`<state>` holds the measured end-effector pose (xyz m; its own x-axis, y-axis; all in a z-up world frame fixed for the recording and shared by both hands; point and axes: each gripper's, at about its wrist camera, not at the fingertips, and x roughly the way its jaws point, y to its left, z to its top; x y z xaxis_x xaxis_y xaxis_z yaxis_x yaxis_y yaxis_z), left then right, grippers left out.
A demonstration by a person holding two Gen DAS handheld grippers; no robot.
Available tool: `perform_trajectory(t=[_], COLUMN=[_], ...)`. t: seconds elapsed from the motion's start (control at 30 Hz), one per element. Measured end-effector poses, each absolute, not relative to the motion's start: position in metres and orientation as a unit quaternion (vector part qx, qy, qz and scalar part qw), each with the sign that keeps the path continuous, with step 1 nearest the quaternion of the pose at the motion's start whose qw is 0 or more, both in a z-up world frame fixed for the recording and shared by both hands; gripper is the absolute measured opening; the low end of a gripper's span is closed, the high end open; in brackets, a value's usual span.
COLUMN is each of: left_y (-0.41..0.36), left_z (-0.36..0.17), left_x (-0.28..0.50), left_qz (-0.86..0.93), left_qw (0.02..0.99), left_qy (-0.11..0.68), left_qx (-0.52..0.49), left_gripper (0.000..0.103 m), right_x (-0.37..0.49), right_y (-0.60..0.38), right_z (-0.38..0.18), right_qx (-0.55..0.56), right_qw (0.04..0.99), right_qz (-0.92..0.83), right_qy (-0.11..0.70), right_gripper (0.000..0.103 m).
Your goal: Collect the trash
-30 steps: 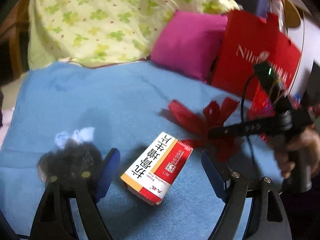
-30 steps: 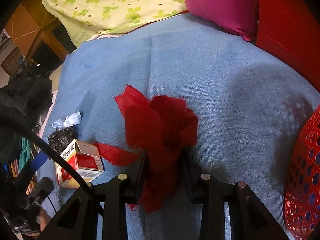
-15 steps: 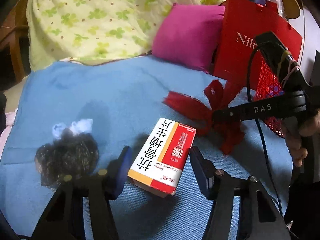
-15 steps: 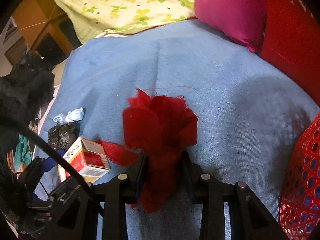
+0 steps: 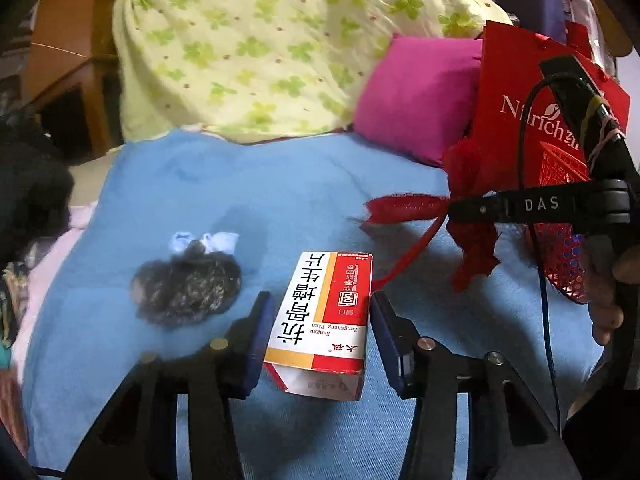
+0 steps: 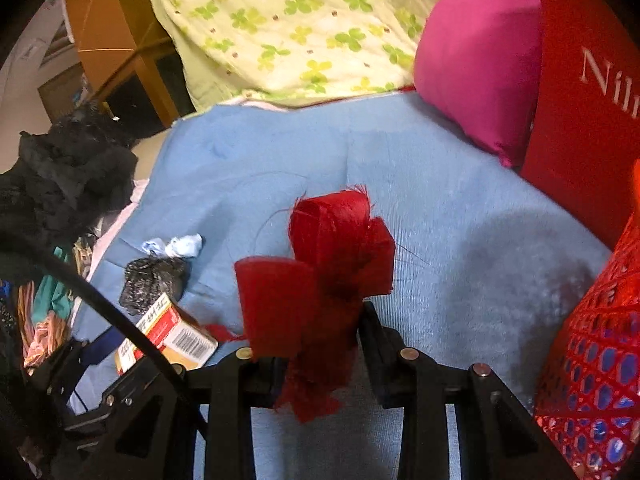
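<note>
A red-and-white medicine box [image 5: 324,312] lies on the blue blanket [image 5: 248,192]. It sits between the pads of my left gripper [image 5: 322,328], whose jaws are closing and meet its two long sides. My right gripper [image 6: 324,332] is shut on a red ribbon bow [image 6: 336,248] and holds it up off the blanket. In the left wrist view that right gripper [image 5: 460,208] hangs at the right with the bow [image 5: 472,184] and its loose tails dangling. A black crumpled wad [image 5: 188,292] and a pale tissue scrap [image 5: 220,240] lie left of the box.
A red mesh basket [image 6: 592,360] stands at the right edge, in front of a red paper bag [image 5: 520,92]. A pink pillow [image 5: 420,100] and a green-patterned quilt [image 5: 260,48] close off the back. Dark clothing [image 6: 68,168] is piled past the blanket's left edge.
My left gripper has moved forward around the box and its jaws have narrowed onto it. My right gripper has risen with the red bow, lifting it off the blanket toward the basket.
</note>
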<state>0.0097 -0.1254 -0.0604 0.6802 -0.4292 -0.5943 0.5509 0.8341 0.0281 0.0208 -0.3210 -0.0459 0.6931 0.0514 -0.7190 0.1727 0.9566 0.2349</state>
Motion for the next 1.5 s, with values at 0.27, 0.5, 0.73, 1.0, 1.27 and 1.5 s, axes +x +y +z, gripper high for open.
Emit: perform_trajectory(t=[0.27, 0.5, 0.73, 1.0, 1.27, 1.5], left_y=[-0.13, -0.136, -0.149, -0.167, -0.152, -0.088], left_z=[-0.019, 0.019, 0.045, 0.052, -0.003, -0.024], left_x=[-0.016, -0.036, -0.057, -0.06, -0.022, -0.005], left_qz=[-0.219, -0.197, -0.197, -0.204, -0.208, -0.181], left_qw=[0.93, 0.943, 0.947, 0.944, 0.928, 0.931], left_qy=[0.268, 0.227, 0.2, 0.203, 0.281, 0.309], left_qx=[0.126, 0.142, 0.156, 0.163, 0.129, 0.068], left_gripper=[0.051, 0.051, 0.049, 0.026, 0.026, 0.062], right_x=[0.004, -0.026, -0.063, -0.098, -0.097, -0.103], right_y=[-0.317, -0.308, -0.301, -0.302, -0.318, -0.325], right_z=[-0.022, 0.013, 0.035, 0.054, 0.047, 0.049], right_qx=[0.127, 0.095, 0.079, 0.066, 0.072, 0.081], right_qw=[0.931, 0.962, 0.977, 0.987, 0.982, 0.983], right_qz=[-0.036, -0.032, -0.028, -0.026, -0.045, -0.051], right_qy=[0.341, 0.255, 0.197, 0.147, 0.167, 0.157], right_gripper=[0.034, 0.034, 0.035, 0.035, 0.034, 0.034])
